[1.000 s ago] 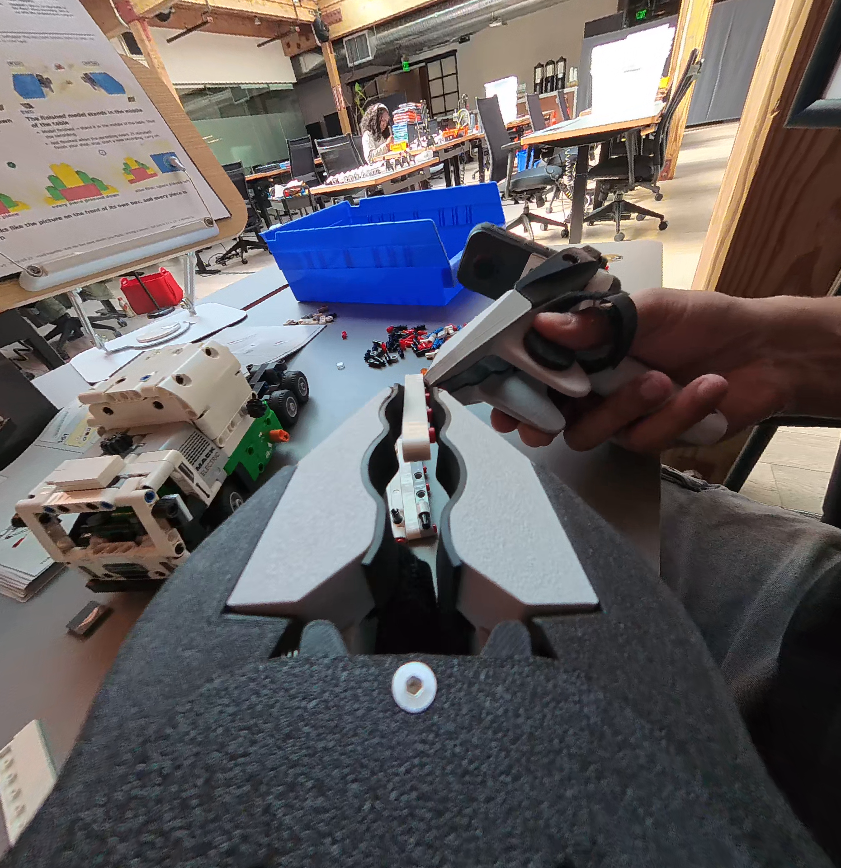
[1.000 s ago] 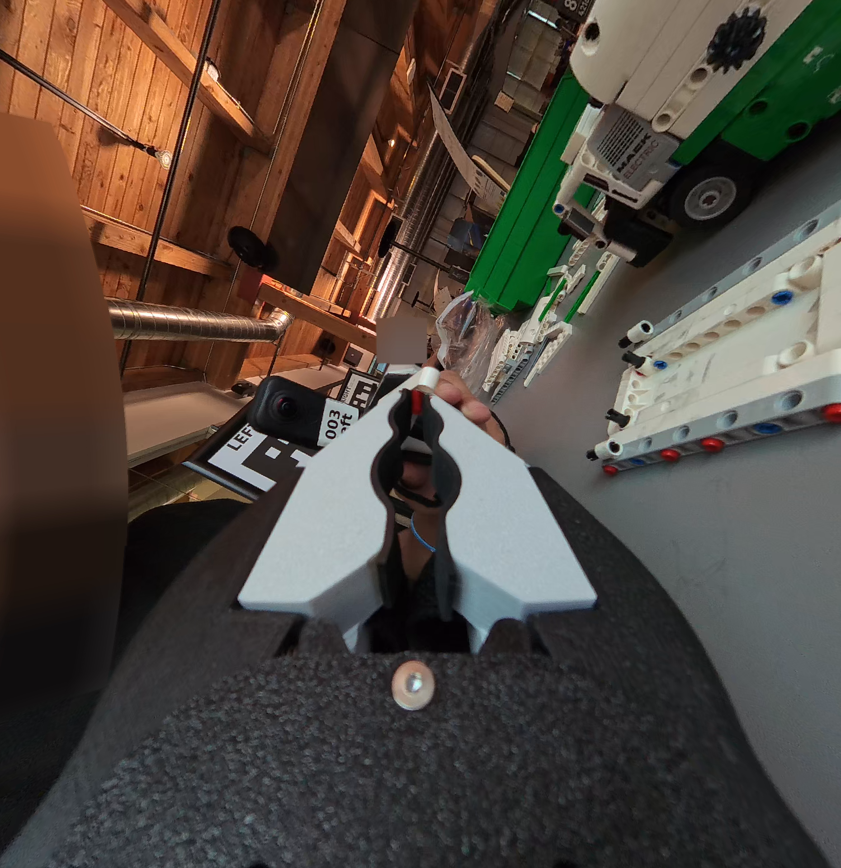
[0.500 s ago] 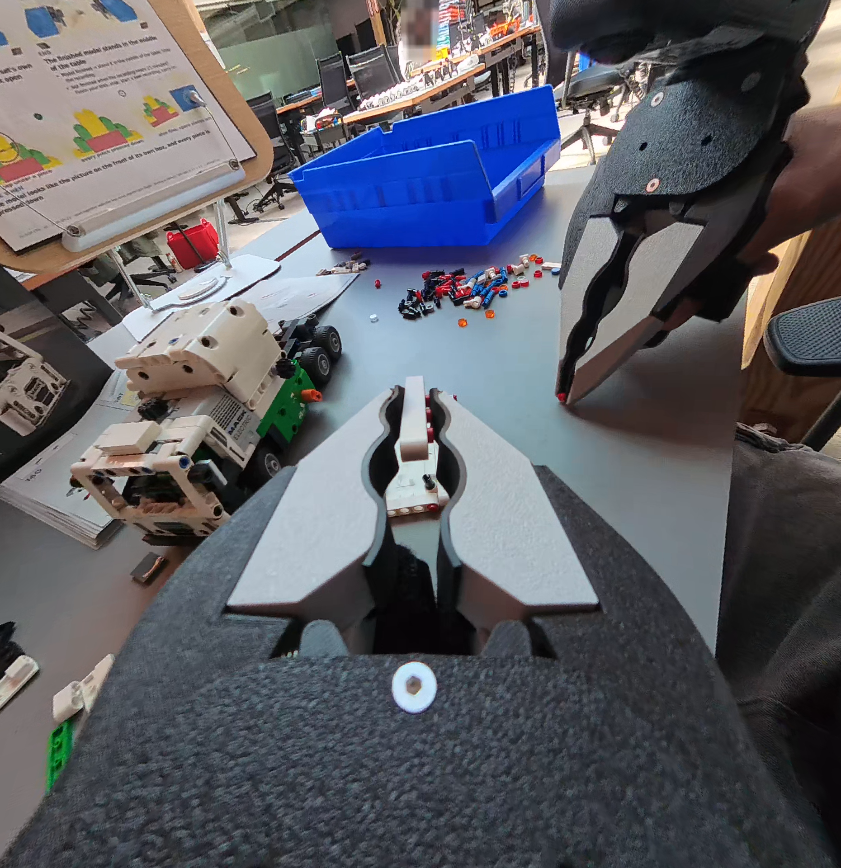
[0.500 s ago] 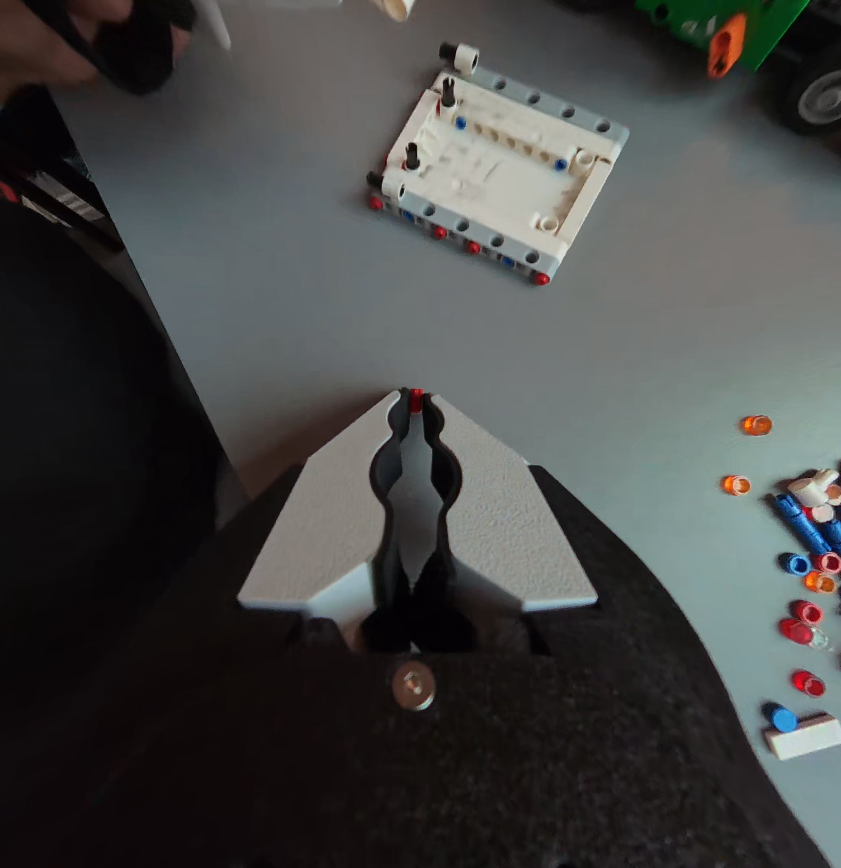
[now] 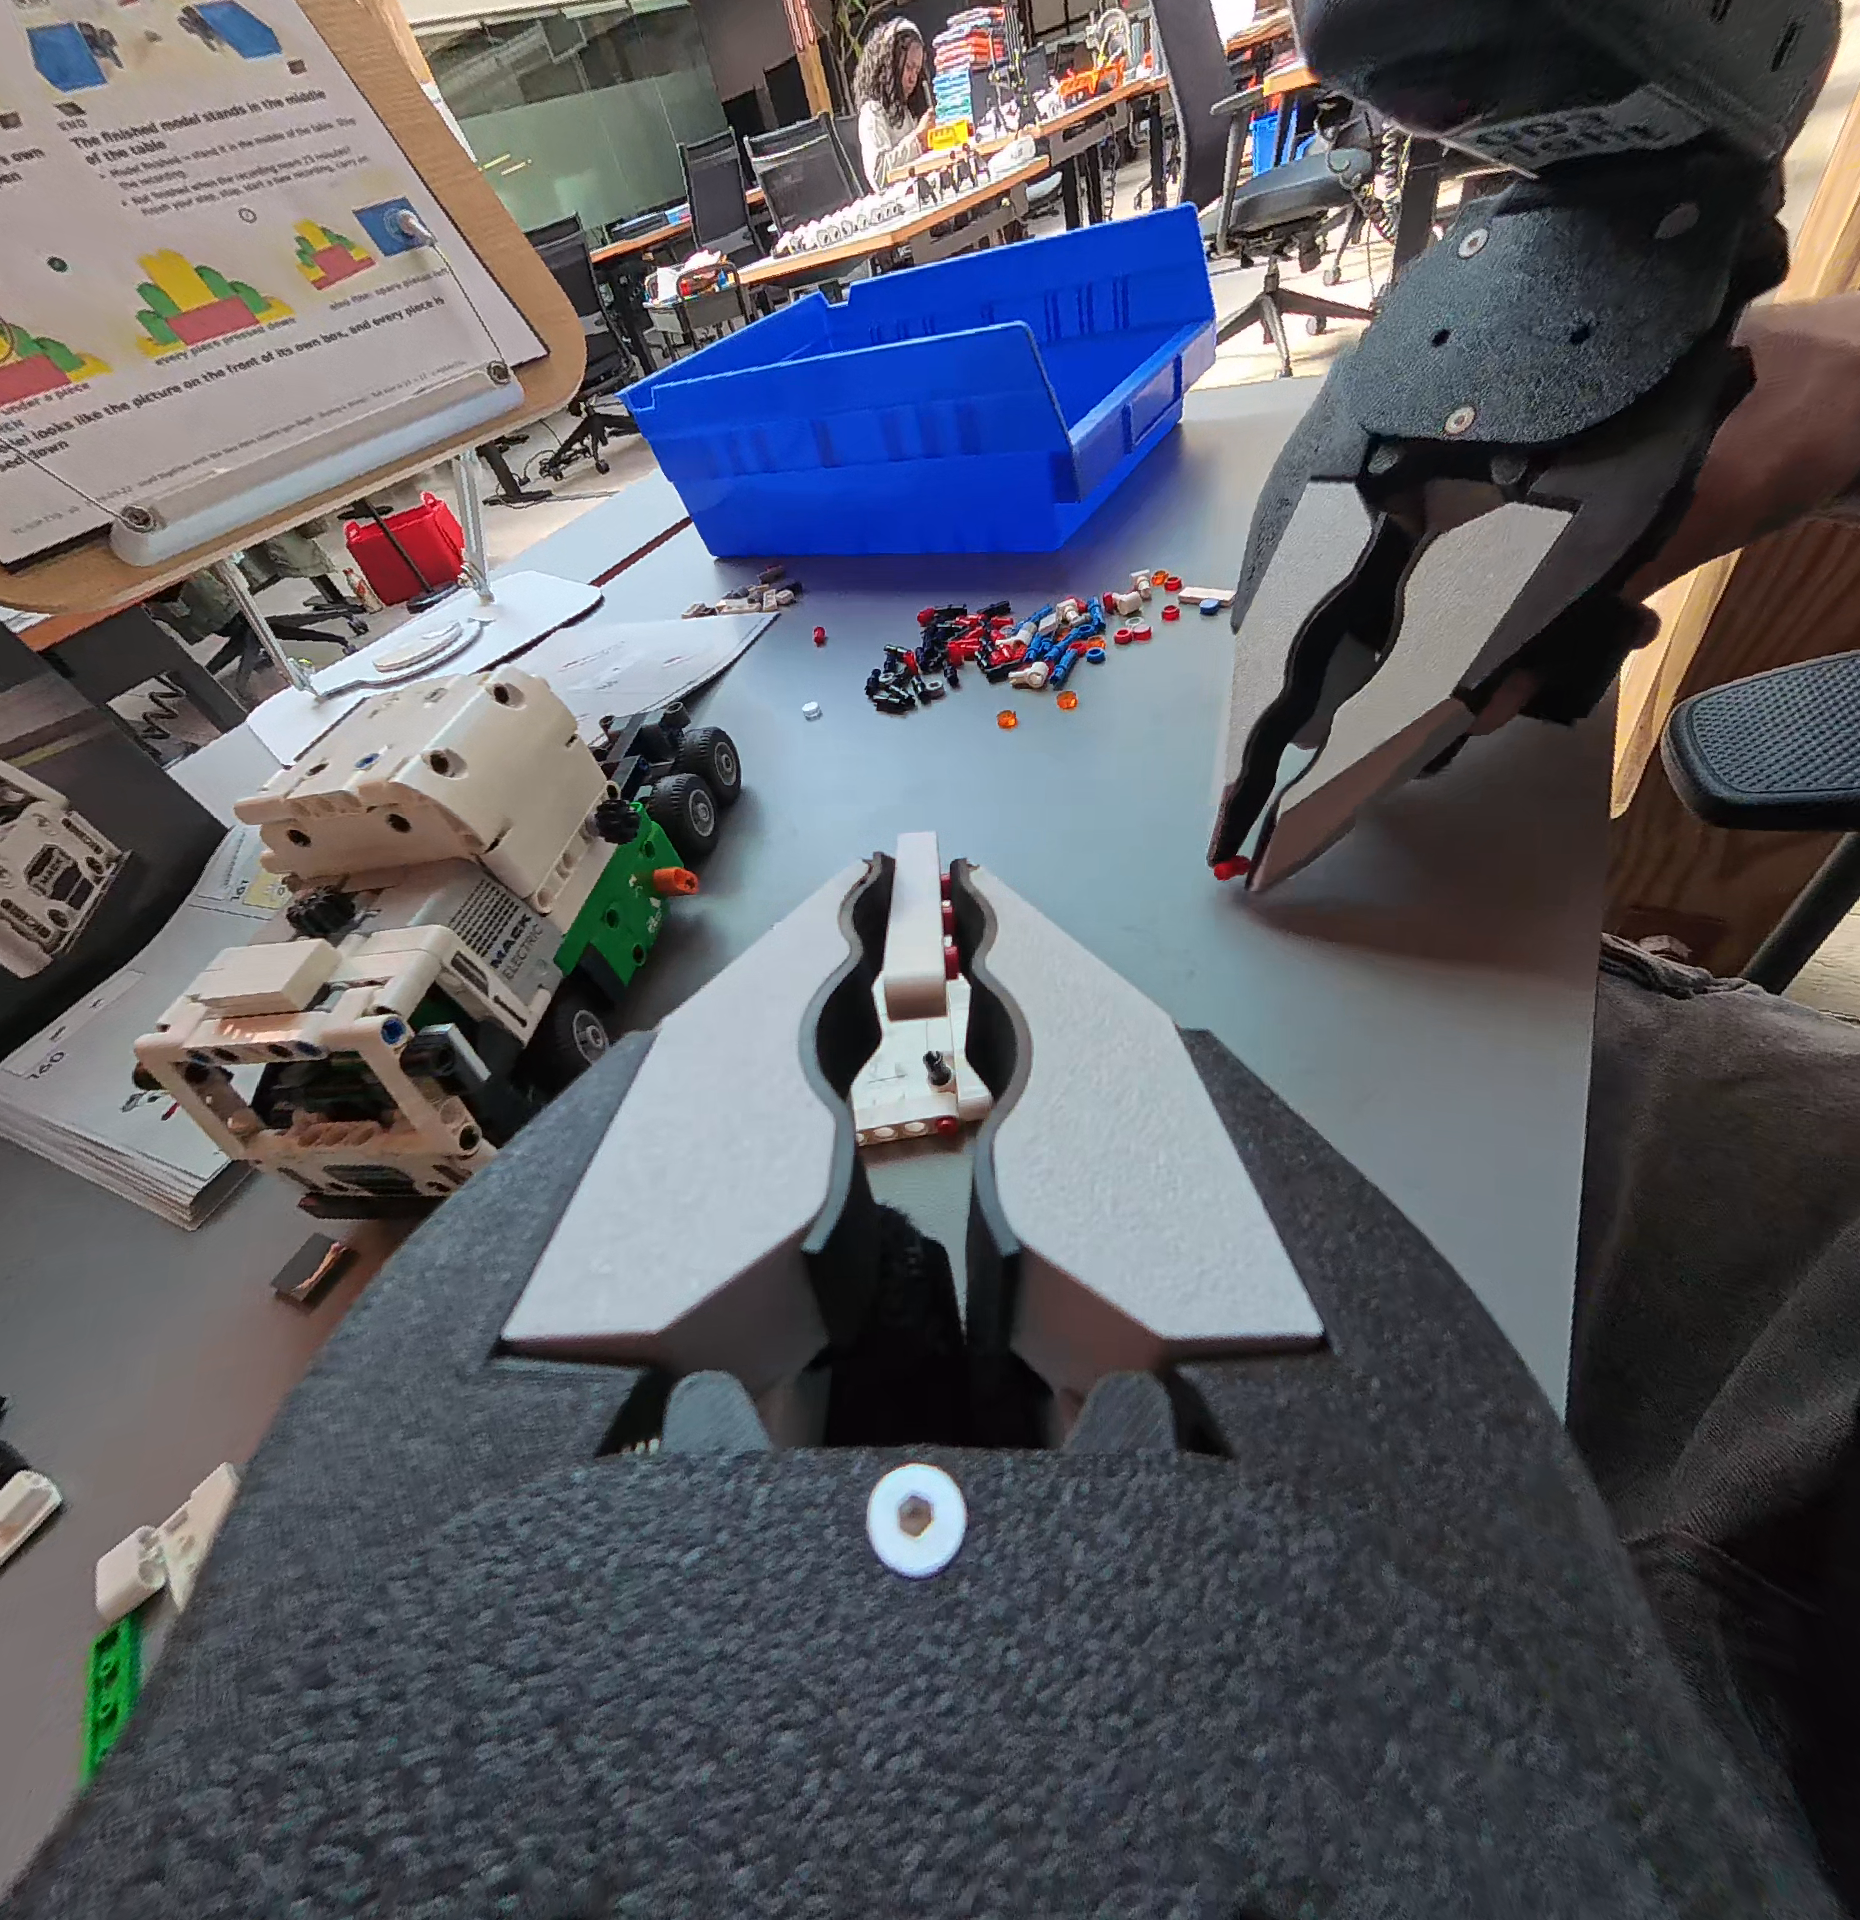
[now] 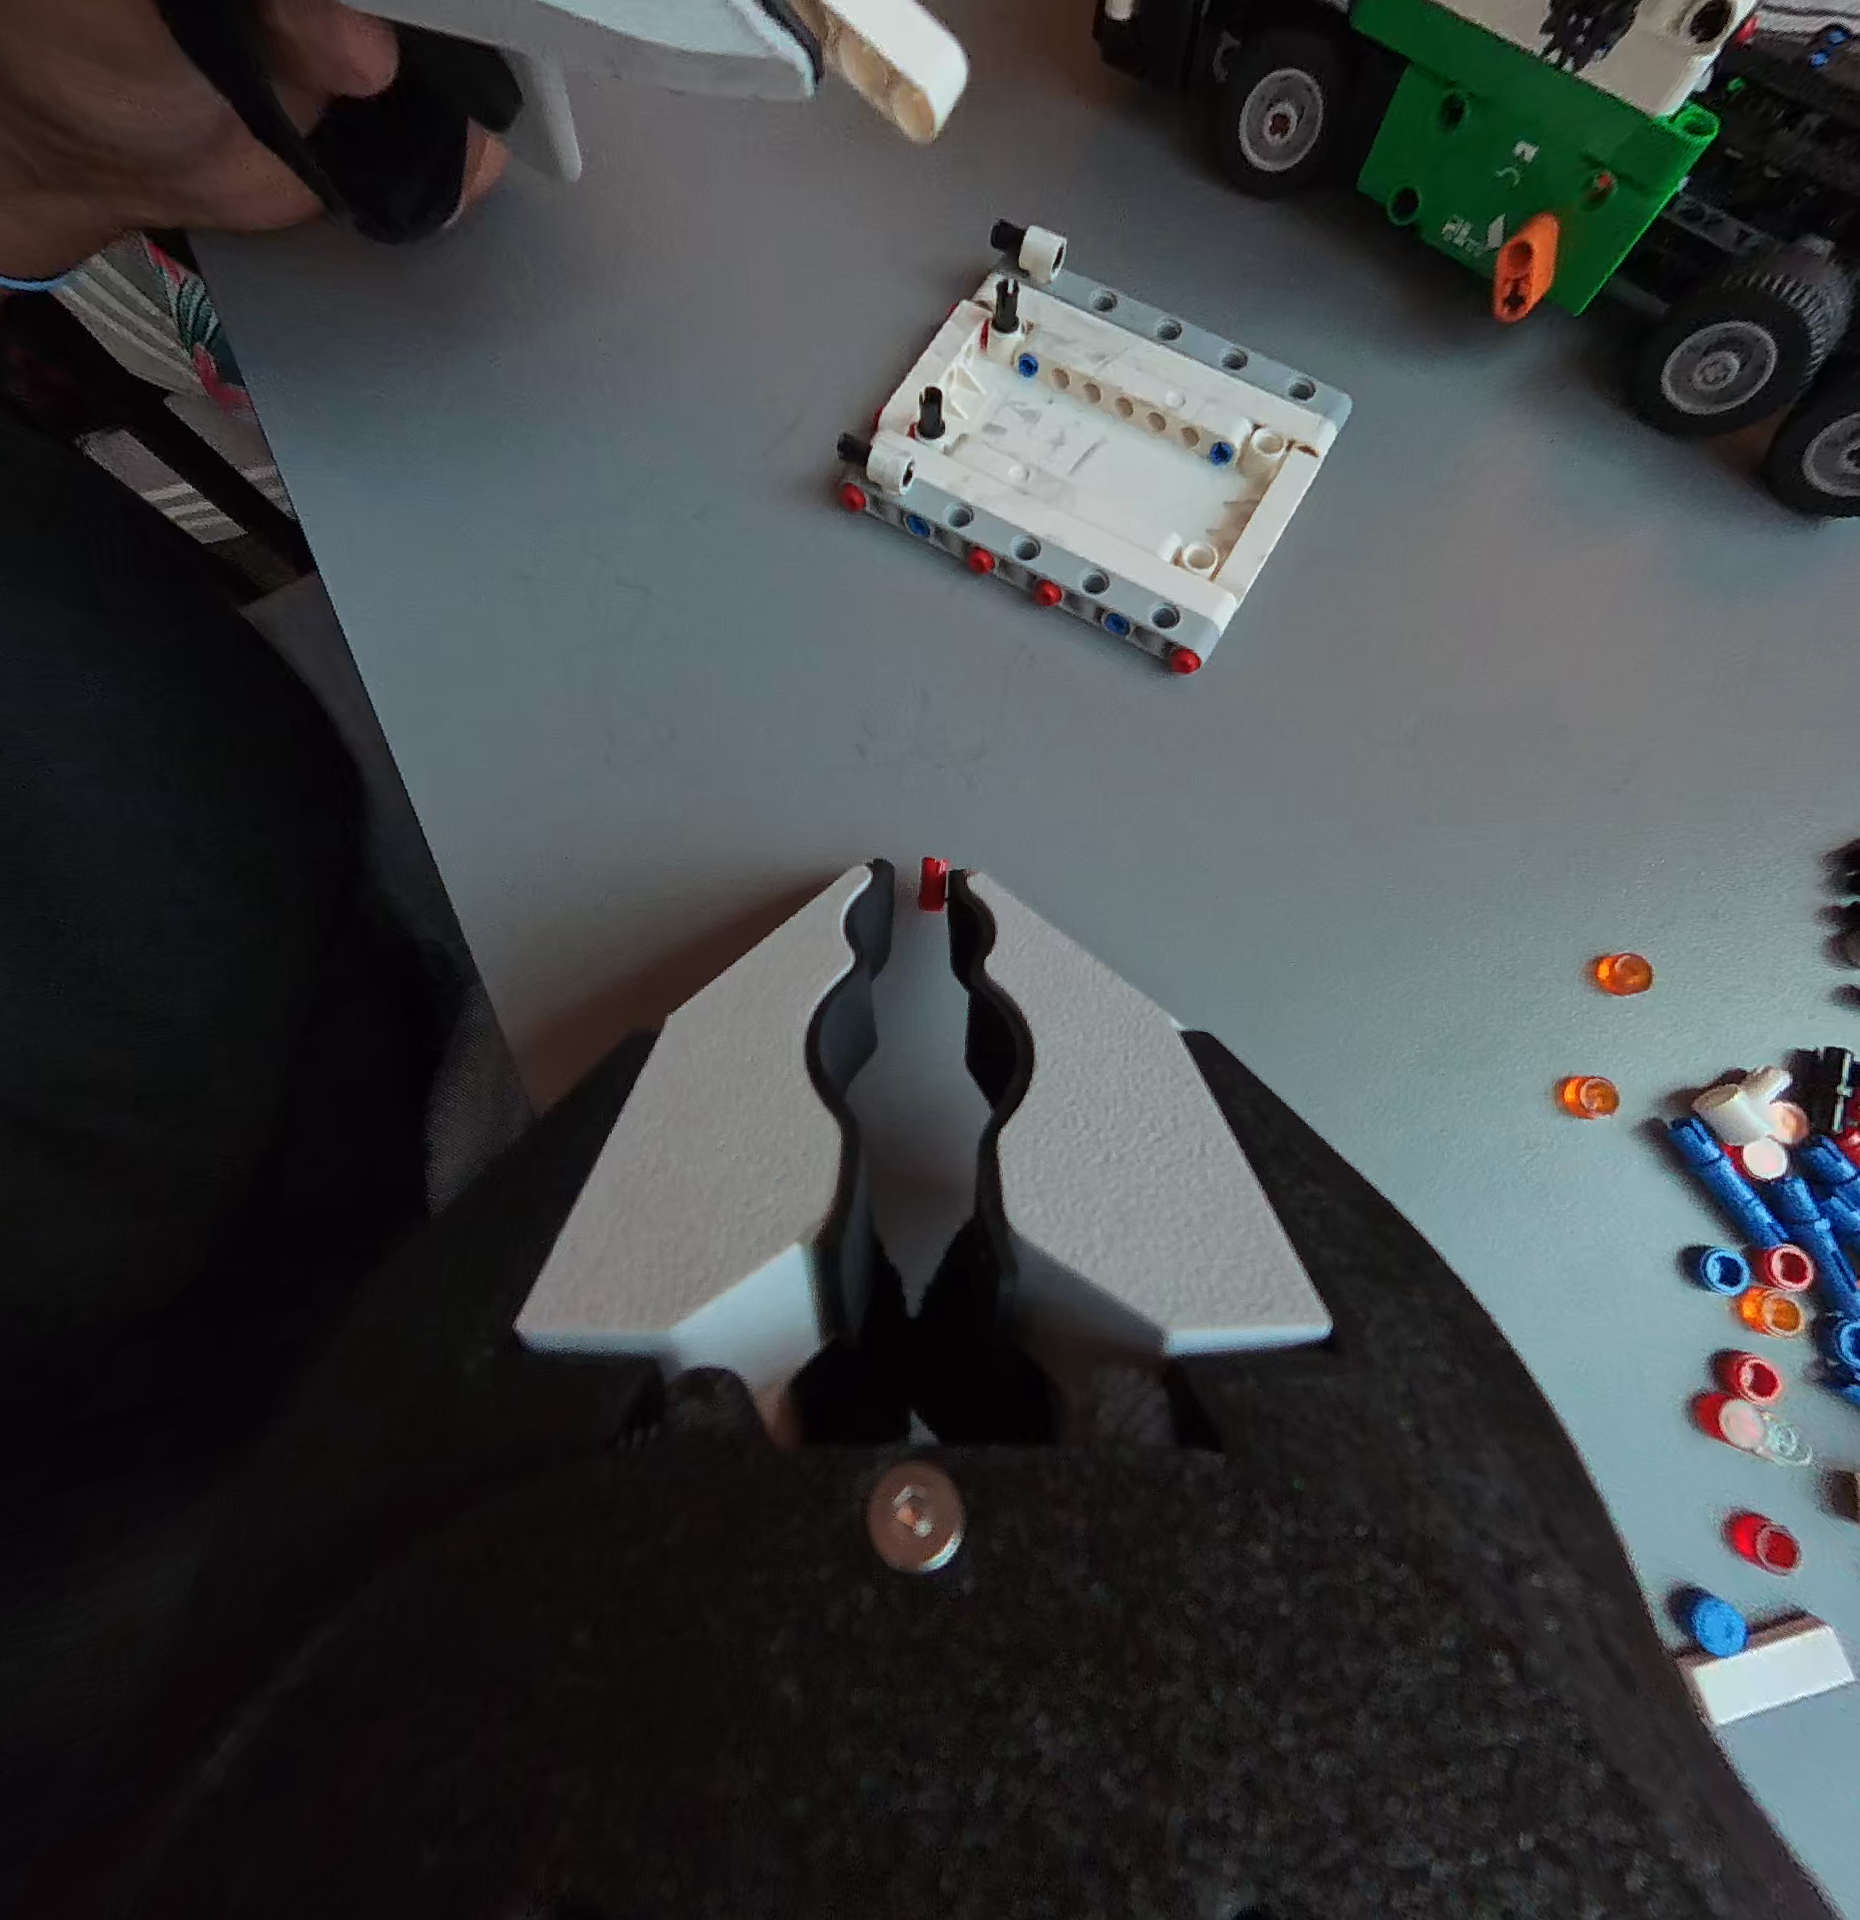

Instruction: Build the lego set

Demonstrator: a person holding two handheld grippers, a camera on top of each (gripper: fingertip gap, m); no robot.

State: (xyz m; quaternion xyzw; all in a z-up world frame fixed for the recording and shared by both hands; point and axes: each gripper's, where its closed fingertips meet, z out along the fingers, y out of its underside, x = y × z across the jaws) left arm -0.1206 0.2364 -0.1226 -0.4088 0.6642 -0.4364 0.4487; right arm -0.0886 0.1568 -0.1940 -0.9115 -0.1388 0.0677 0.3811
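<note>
White beam (image 5: pixel 913 940) is clamped upright in the left gripper (image 5: pixel 913 868) above the grey worktop (image 5: pixel 1113 831). Red pin (image 6: pixel 933 883) is seen between the slightly parted right gripper (image 6: pixel 918 878) tips, at the worktop. White panel assembly (image 6: pixel 1097 452) is laid beside the green truck (image 6: pixel 1528 156).

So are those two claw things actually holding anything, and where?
The left gripper clamps a white beam by its sides. The right gripper's fingers are parted around a red pin; whether they grip it is unclear.
</note>
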